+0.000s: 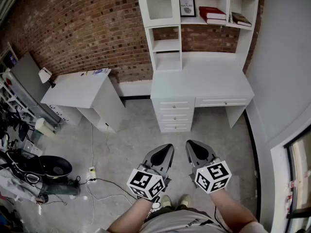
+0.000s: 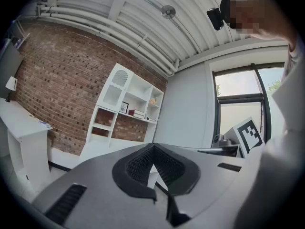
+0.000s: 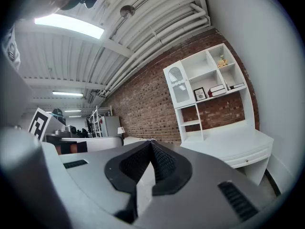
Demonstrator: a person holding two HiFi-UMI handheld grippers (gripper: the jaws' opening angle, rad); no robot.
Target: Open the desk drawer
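Claws first, low in the head view: left gripper (image 1: 167,149) and right gripper (image 1: 191,144) sit side by side, noses pointing up-frame, marker cubes turned to the camera. Each gripper's own view shows its ribbed pads pinched together at the tip, with nothing between them — both empty. Just beneath them, the toes of the person's shoes (image 1: 174,200) peek out on the grey floor (image 1: 136,140). A cable trails from a power strip (image 1: 92,170) at lower left. Further up the frame, well apart from both grippers, stands the white desk (image 1: 199,79). Its wide drawer (image 1: 222,101) sits under the right half of the top, pushed in flush, small knob at the middle. To its left is a stack of three drawers (image 1: 175,114) — all in flush too. A second white table (image 1: 77,89) stands off to the left. At the top of the frame, the desk's shelf unit holds a framed print (image 1: 187,7) and red books (image 1: 212,13) against the brick wall (image 1: 87,28).
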